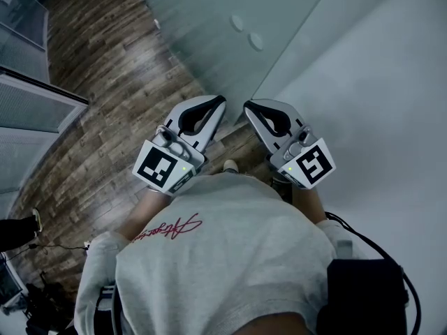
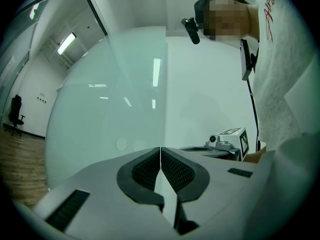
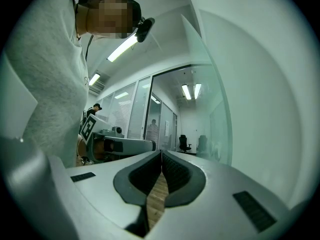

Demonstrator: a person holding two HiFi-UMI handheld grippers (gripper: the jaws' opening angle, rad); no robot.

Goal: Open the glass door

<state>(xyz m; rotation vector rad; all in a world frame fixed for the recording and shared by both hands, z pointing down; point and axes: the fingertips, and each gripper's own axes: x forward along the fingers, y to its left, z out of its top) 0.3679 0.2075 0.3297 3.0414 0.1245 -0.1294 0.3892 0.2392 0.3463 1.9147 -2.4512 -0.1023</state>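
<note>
Glass door (image 1: 202, 26) is dead ahead of both your grippers, and its upright edge meets the white wall (image 1: 377, 82) just past the right gripper (image 1: 247, 107), so that one's nearer. Left gripper (image 1: 221, 102) and right are both pinched shut on nothing. Two round discs (image 1: 246, 32) sit further ahead on the glass with nothing in the way, though I can't spot a handle.

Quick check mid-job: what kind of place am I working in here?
Most likely an office corridor. There is a frosted glass door ahead, glass partitions around further rooms, an office chair behind them, and a wood-plank floor underfoot.
</note>
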